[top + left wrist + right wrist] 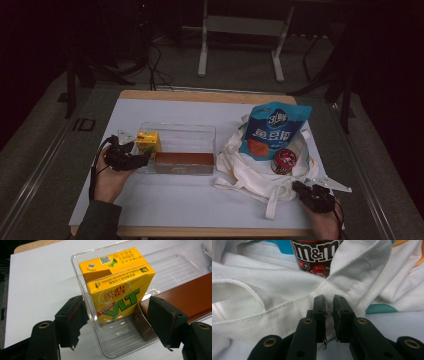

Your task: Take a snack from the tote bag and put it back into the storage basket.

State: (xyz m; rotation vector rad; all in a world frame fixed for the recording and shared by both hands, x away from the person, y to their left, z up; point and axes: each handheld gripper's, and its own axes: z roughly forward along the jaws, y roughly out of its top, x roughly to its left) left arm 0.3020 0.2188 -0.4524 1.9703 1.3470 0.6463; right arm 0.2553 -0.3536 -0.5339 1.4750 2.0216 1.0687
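Left gripper (117,322): jaws wide apart, astride near end wall of clear plastic bin (82,270); pads clear of yellow drink carton (117,290), nothing gripped. Carton stands upright inside bin at its left end, brown box (190,295) lying just beside it in same bin. Right gripper (329,308): jaws nearly closed, thin gap between pads, tips touching fold of white tote bag (274,312); cloth pinched or not, cannot tell. M&M's tub (317,252) sits on bag beyond; blue snack pouch (275,130) on bag behind it. White table (175,200) beneath.
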